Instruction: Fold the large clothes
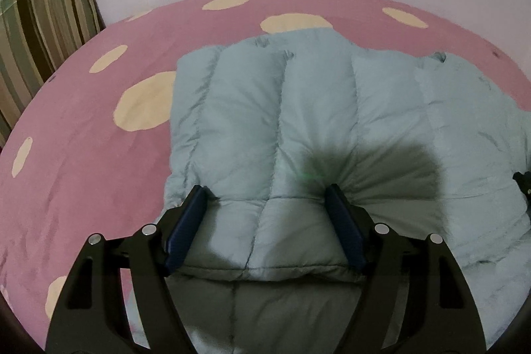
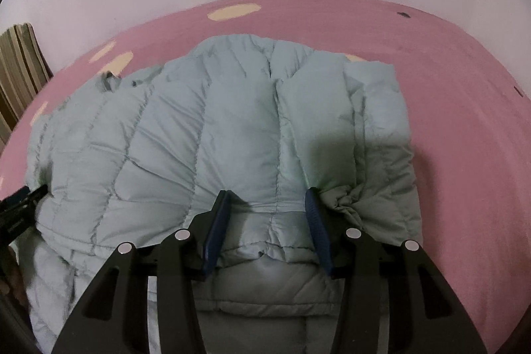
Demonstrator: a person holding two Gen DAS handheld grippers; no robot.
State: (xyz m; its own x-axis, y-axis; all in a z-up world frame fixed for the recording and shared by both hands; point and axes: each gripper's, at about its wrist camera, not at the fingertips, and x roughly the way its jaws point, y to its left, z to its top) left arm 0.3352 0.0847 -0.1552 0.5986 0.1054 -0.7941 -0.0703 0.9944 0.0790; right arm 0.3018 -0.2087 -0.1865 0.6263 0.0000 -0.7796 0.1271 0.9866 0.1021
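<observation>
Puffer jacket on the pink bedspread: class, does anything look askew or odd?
Mostly tidy. The puffer jacket lies folded on the bedspread, but fabric bunches into a crumpled knot beside the right tongs.

The pale blue quilted jacket (image 1: 285,121) runs off the near edge in both wrist views, its lower layer shadowed under the gripper frames. The striped curtain (image 1: 43,32) is cut by the far-left edge. A small dark speck (image 2: 403,14) on the pink sheet (image 2: 464,121) is too small to identify.
</observation>
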